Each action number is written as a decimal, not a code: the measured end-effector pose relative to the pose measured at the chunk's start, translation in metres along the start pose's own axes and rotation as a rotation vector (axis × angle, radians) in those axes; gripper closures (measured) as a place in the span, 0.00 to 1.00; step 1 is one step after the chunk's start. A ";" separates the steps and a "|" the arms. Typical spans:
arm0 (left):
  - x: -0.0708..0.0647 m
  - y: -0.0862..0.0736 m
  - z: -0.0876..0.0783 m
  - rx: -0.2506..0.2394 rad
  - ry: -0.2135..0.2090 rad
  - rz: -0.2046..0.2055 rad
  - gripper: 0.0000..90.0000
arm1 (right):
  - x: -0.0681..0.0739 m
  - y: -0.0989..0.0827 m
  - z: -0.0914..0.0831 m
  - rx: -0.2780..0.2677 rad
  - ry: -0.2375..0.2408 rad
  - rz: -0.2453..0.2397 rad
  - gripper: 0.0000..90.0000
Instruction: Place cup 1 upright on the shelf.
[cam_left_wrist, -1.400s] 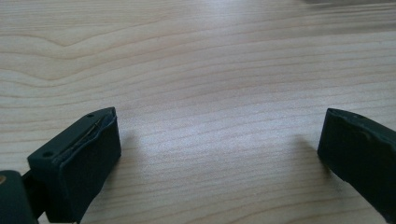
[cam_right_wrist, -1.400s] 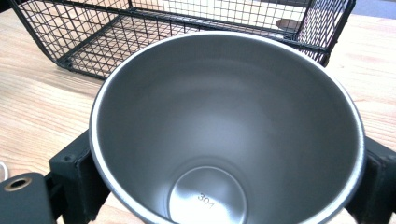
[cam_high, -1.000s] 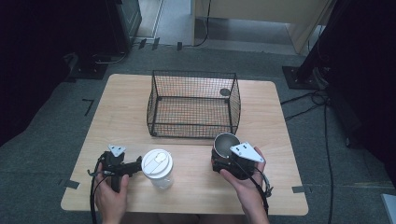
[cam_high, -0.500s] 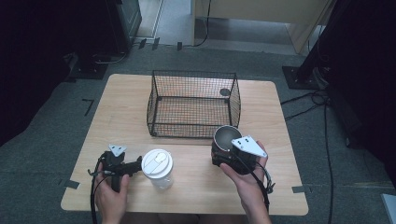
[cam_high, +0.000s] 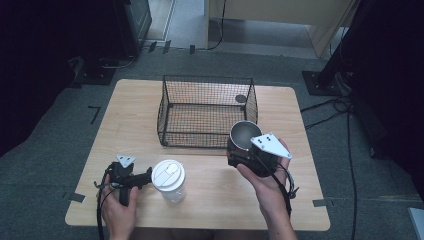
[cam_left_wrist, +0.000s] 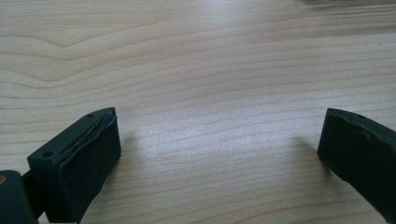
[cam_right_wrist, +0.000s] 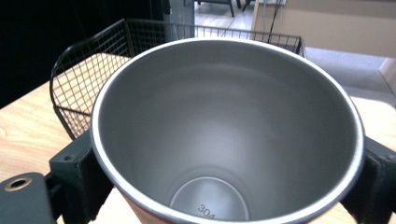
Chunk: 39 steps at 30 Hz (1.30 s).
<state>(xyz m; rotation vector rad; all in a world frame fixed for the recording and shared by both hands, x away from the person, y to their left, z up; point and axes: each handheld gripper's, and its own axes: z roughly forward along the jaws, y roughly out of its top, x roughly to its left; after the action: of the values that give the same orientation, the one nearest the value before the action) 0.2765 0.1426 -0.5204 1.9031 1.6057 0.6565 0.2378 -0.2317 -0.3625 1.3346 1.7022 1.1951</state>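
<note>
A stainless steel cup (cam_high: 244, 133) is held off the table by my right gripper (cam_high: 243, 148), just in front of the right front corner of the black wire basket (cam_high: 205, 136). In the right gripper view the cup (cam_right_wrist: 224, 121) is upright and empty, with my right gripper (cam_right_wrist: 226, 183) shut on its sides. My left gripper (cam_high: 145, 178) lies low on the table at the front left, beside a clear cup with a white lid (cam_high: 168, 178). In the left gripper view my left gripper (cam_left_wrist: 219, 154) stands open over bare wood.
The wooden table (cam_high: 300, 200) has open surface at the right and left of the basket. A small dark round object (cam_high: 241, 98) lies at the basket's far right corner. The basket wall (cam_right_wrist: 79, 79) rises just behind the held cup. Dark floor and cables surround the table.
My right gripper has carried the steel cup upward and toward the basket. The left gripper and the lidded cup have not moved.
</note>
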 end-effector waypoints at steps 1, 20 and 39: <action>0.000 0.000 0.000 0.000 0.000 0.000 0.00 | 0.000 0.002 0.000 -0.006 0.001 0.002 0.08; 0.000 0.000 0.000 0.001 0.000 -0.002 0.00 | 0.019 0.034 0.038 -0.116 0.041 -0.017 0.08; 0.000 0.000 0.000 0.001 0.000 -0.002 0.00 | 0.016 0.054 0.092 -0.183 0.010 0.015 0.08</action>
<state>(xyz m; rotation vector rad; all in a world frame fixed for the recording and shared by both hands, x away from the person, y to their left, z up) 0.2767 0.1424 -0.5203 1.9020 1.6086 0.6550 0.3353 -0.1894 -0.3450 1.2335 1.5514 1.3336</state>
